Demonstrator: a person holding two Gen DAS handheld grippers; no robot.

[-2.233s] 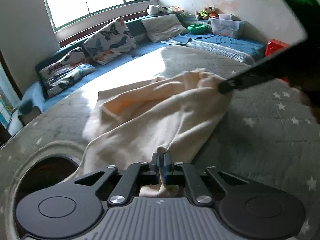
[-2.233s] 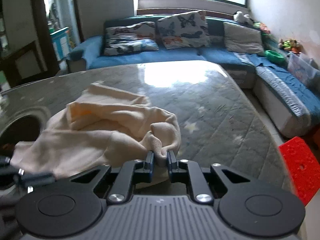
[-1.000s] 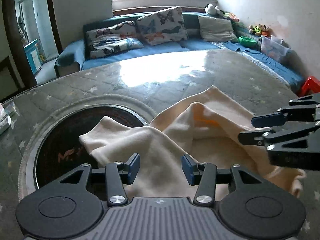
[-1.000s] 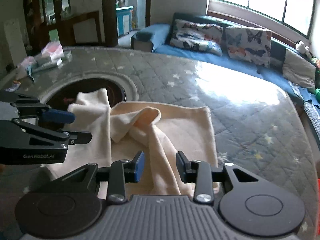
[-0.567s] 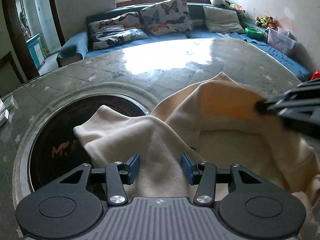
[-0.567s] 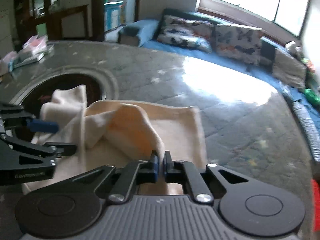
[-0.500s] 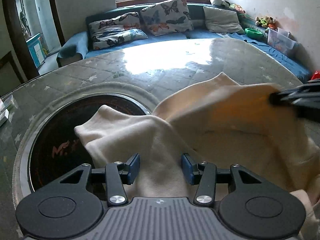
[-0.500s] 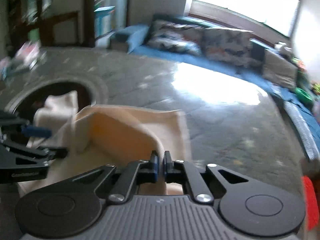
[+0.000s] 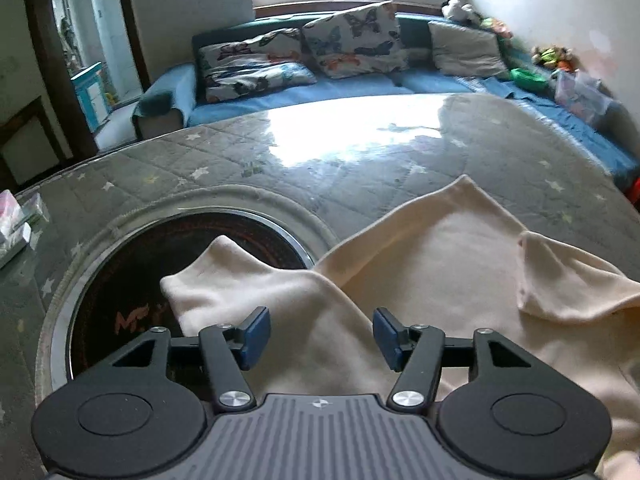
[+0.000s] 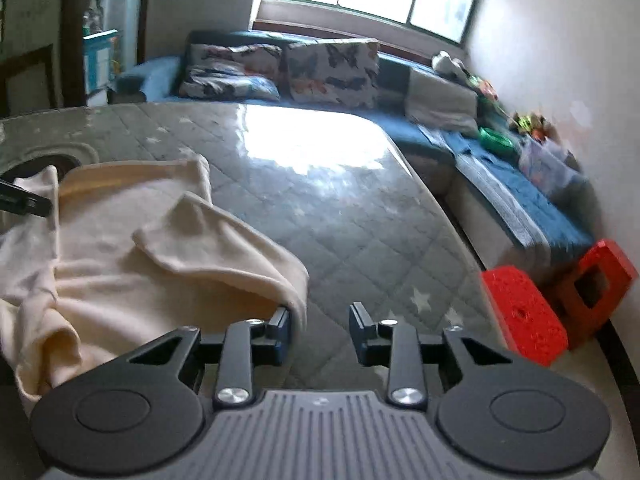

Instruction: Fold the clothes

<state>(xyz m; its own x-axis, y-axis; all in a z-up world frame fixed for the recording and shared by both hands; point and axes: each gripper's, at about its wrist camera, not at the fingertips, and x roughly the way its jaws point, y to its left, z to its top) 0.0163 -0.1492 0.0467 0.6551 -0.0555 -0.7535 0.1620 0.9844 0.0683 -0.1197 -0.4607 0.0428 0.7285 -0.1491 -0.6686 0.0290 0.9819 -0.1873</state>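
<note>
A cream garment (image 9: 448,280) lies rumpled on the grey quilted table (image 9: 320,168). One corner drapes over the round dark inset (image 9: 132,280). My left gripper (image 9: 318,334) is open, its jaws either side of a raised fold of the cloth, empty. In the right wrist view the garment (image 10: 168,248) lies at the left, a folded flap reaching my right gripper (image 10: 318,322). That gripper is open and empty; its left fingertip (image 10: 282,320) touches the flap's edge. The left gripper's tip (image 10: 24,200) shows at the far left.
A blue sofa (image 9: 360,84) with butterfly pillows (image 9: 352,40) runs behind the table and along the right wall. Red plastic stools (image 10: 556,296) stand off the table's right edge. Small packets (image 9: 16,224) lie at the table's left edge. A clear storage box (image 10: 548,168) sits on the sofa.
My right gripper was shut on a fold of the garment; it has carried it rightward, opened and let it drop. The flap now lies flat. My left gripper stayed open in place.
</note>
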